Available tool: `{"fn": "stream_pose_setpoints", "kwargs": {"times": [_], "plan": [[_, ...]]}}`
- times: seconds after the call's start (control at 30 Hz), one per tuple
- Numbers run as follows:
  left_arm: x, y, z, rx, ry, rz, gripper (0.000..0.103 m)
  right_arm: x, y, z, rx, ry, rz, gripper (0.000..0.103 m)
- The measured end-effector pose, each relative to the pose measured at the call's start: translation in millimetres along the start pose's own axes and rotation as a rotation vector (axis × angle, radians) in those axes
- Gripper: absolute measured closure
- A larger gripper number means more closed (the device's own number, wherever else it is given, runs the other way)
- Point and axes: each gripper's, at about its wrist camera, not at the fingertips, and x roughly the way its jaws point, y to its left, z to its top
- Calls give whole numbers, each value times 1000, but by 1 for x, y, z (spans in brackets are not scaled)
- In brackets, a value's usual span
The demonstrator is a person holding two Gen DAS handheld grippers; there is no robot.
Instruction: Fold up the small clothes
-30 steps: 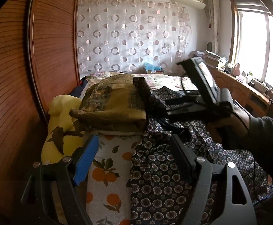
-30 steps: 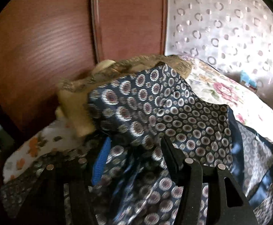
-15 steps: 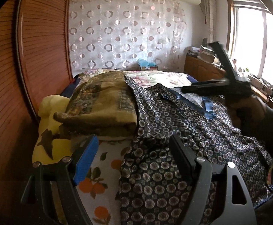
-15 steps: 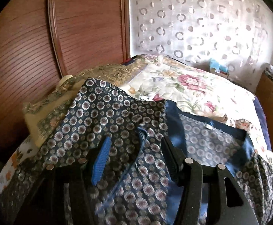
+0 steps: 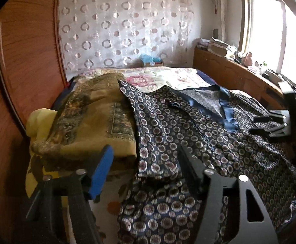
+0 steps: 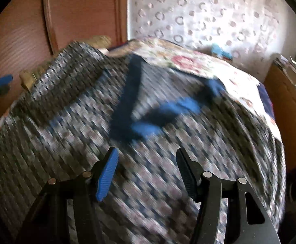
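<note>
Spread flat across centre and lower right of the left-wrist frame, patterned garment (image 5: 188, 134) beside the folded ochre blanket (image 5: 91, 122) — left gripper (image 5: 145, 162), jaws just closing, and right gripper (image 6: 146, 168), just opening, both parted, gripping nothing — best pinched at matching hem corners.

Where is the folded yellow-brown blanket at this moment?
In the left wrist view, the folded yellow-brown blanket lies on the left of the bed, next to the wooden wardrobe, with the dark patterned garment overlapping its right edge.
</note>
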Motion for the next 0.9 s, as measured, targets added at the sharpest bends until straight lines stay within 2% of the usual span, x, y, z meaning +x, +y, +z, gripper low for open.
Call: {"fn": "stream_pose_setpoints", "kwargs": {"times": [0.07,0.2,0.27,0.37,0.63,0.83,0.9], "plan": [[10,1,6,0,19,-5,50,-5,-10,-12,11,20,-14,42],[33,5,18,-1,53,3,61,-9,-24,-25,44,49,-20,41],[44,8,23,-12,72,-1,70,-14,-28,-27,60,36,-4,41],[59,9,32,-27,99,-9,77,-21,-29,-32,59,22,-9,40],[88,6,52,-20,147,21,79,-19,-34,-39,67,6,-23,31],[103,5,58,-10,173,50,79,-20,-32,-37,70,10,-26,29],[105,3,59,2,176,52,93,-20,-32,-37,70,10,-26,29]]}}
